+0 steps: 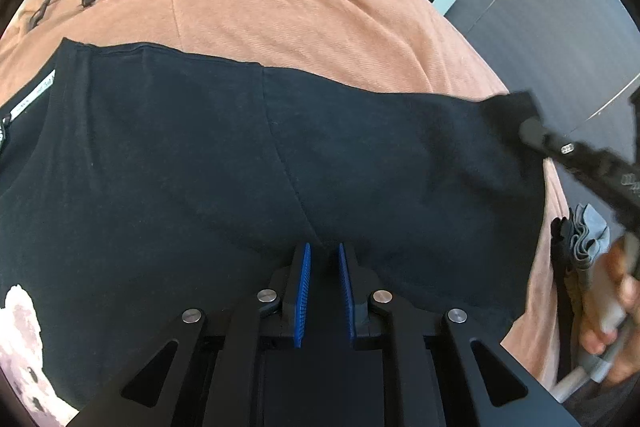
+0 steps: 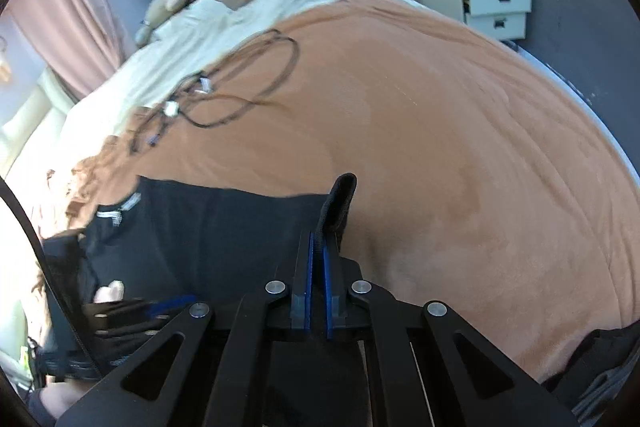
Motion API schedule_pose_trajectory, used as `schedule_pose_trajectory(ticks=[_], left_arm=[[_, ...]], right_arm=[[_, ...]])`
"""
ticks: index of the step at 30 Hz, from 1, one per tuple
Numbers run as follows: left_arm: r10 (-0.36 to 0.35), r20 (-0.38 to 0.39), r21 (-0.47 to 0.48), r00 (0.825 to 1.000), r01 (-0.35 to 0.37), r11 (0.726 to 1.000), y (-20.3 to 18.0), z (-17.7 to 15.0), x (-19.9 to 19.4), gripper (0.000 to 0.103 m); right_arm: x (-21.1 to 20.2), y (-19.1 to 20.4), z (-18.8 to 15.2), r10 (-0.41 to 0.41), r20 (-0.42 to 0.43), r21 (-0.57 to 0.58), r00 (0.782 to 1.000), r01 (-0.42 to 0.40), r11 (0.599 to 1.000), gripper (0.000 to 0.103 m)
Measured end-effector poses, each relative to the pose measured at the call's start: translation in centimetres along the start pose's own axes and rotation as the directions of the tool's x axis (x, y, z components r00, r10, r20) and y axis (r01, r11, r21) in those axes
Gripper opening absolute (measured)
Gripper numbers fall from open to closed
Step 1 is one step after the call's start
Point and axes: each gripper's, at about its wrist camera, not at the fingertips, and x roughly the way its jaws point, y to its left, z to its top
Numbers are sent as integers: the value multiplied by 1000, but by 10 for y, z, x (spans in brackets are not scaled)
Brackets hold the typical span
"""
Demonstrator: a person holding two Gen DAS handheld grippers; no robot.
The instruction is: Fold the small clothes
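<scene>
The black garment [image 1: 240, 167] lay spread on the brown blanket [image 1: 300, 27], near its front edge. The right gripper [image 2: 319, 247] was clamped on the hem corner, lifted clear. The left gripper [image 1: 322, 259] pointed low over the cloth, blue pads slightly apart; whether fabric sat between them, I couldn't tell. Best done carrying that corner level across, keeping the edge taut.

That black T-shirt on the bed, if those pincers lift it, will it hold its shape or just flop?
Probably flop: the black T-shirt drapes flat over the brown blanket, and its pinched corner curls above the right gripper. It seems light, thin fabric. The left gripper grips a fold, so likely not slippery.
</scene>
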Motion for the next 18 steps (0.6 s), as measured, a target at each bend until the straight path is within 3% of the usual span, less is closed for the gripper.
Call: schedule_pose_trajectory(ticks=[5, 10, 18], left_arm=[[-57, 18, -31, 998, 58, 998, 6, -1, -19, 16], [-48, 58, -63, 997, 51, 997, 22, -2, -53, 16], [-2, 117, -136, 993, 18, 990, 62, -11, -113, 16]], right_arm=[[-29, 23, 1, 61, 18, -45, 998, -60, 997, 1], [-47, 46, -4, 120, 9, -78, 993, -119, 990, 1], [-33, 86, -6, 176, -47, -107, 983, -180, 978, 1]])
